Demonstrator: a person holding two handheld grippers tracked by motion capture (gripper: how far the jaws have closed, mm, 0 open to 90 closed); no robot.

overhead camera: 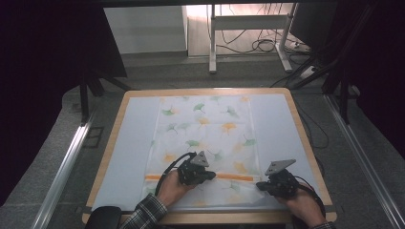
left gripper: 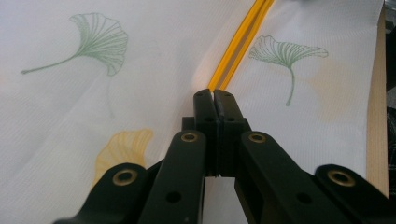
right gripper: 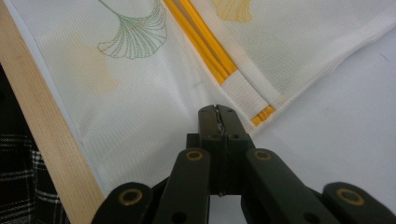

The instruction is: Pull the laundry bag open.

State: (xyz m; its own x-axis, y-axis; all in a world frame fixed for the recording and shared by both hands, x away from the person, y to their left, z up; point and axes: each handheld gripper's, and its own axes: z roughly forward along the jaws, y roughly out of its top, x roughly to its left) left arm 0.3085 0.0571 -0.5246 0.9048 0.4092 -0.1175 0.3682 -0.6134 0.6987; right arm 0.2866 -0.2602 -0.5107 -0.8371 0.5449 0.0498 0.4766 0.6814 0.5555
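A white mesh bag (overhead camera: 205,129) printed with green and yellow ginkgo leaves lies flat on the table, an orange zipper (overhead camera: 234,177) running across its near end. My left gripper (overhead camera: 212,175) is shut with its tips on the zipper line; in the left gripper view the orange zipper (left gripper: 238,42) runs away from the closed left gripper (left gripper: 215,95), and whatever is pinched is hidden. My right gripper (overhead camera: 259,185) is shut on the bag's fabric beside the zipper's right end. In the right gripper view, the right gripper (right gripper: 217,109) pinches the mesh just below the zipper's (right gripper: 205,46) white end tab.
The bag rests on a pale mat (overhead camera: 133,143) on a wooden-rimmed table (overhead camera: 296,119). The table's wooden edge (right gripper: 46,126) runs close by the right gripper, with a plaid sleeve (right gripper: 18,186) beyond it. Table legs and cables stand on the floor behind.
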